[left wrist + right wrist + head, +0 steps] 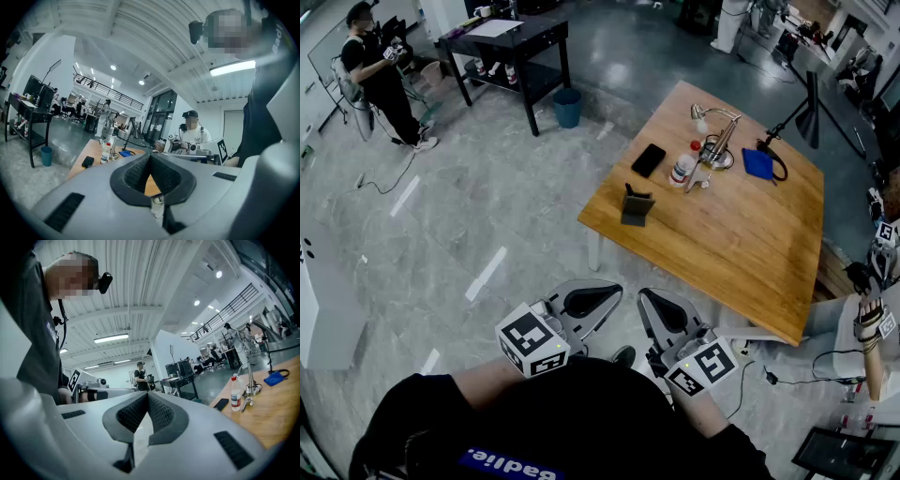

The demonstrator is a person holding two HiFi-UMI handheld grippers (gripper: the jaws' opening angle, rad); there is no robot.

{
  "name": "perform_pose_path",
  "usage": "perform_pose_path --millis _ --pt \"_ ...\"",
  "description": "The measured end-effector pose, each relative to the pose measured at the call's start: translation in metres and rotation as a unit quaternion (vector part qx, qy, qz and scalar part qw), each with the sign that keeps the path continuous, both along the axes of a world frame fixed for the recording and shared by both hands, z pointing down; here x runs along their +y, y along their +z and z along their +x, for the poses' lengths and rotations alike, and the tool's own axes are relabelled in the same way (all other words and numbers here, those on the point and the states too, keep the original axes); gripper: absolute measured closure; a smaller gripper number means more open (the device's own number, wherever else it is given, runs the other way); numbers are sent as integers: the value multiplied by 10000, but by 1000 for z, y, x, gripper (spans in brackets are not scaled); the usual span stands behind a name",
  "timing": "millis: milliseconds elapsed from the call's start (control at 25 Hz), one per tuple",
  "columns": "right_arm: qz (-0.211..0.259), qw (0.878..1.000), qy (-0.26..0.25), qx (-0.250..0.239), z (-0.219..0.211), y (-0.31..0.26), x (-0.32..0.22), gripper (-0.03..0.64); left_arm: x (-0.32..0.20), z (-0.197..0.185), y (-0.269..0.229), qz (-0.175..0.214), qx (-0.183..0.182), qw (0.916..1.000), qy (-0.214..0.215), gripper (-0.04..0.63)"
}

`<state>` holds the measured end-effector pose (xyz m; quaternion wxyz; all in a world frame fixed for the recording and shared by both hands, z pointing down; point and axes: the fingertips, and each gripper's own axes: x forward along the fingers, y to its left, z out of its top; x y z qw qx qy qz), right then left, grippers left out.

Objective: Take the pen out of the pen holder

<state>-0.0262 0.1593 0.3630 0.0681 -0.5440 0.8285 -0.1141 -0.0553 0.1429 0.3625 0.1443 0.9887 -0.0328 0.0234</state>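
You hold both grippers close to your body, well short of the near corner of the light wooden table (741, 234). Your left gripper (602, 296) (150, 157) is clenched, its pads meeting with nothing between them. Your right gripper (652, 300) (147, 395) is clenched and empty too. On the far part of the table stands the silver metal pen holder (719, 150), just beside a clear plastic bottle with a red cap (682, 167). The pen in it is too small to pick out. A flat black phone (648, 160) lies near the table's left edge, and a blue pouch (759, 164) lies towards its right side
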Motion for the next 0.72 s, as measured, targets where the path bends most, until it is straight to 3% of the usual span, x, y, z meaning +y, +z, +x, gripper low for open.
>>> perform_pose_path --millis 720 --pt "77 9996 -253 -117 21 -1 2 615 2 25 5 -46 -62 9997 -223 597"
